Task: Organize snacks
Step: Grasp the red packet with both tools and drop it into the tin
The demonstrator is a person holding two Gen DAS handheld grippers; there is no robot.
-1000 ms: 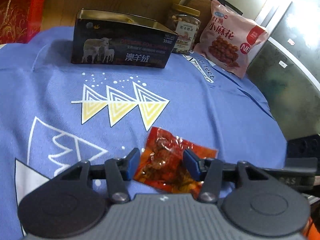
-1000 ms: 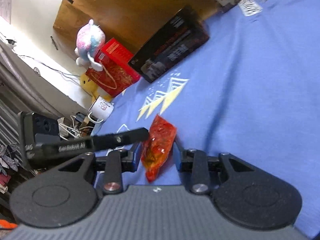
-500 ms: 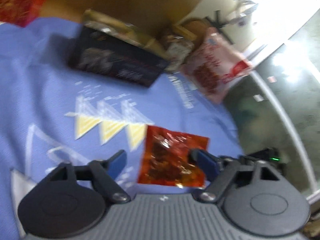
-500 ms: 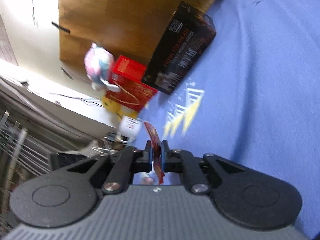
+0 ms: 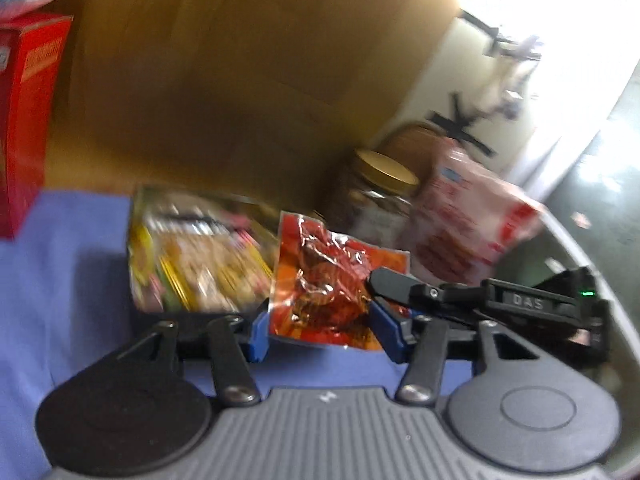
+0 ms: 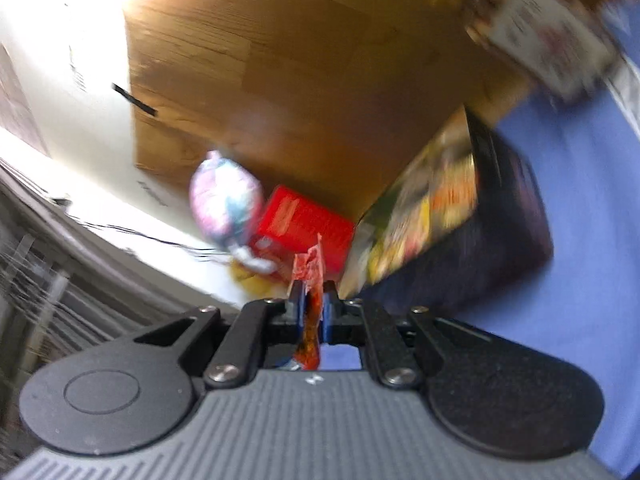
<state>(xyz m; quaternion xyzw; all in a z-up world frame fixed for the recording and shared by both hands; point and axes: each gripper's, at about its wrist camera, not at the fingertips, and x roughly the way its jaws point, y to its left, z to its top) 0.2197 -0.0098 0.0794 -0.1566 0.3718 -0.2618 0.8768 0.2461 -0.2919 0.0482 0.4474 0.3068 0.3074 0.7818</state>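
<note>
A red-orange snack packet hangs in the air between the spread fingers of my left gripper, which is open and not pinching it. My right gripper is shut on the same packet, seen edge-on between its blue pads; its black body reaches in from the right in the left wrist view. Beyond the packet stands the dark open box with several colourful snack packs inside; it also shows in the right wrist view. Both views are blurred.
A gold-lidded jar and a pink snack bag stand right of the box. A red gift box stands at the far left, with a plush toy by it. Blue cloth covers the table. A wooden panel rises behind.
My right gripper closed on the packet and lifted it off the cloth. Both grippers have moved toward the dark box, whose inside now shows.
</note>
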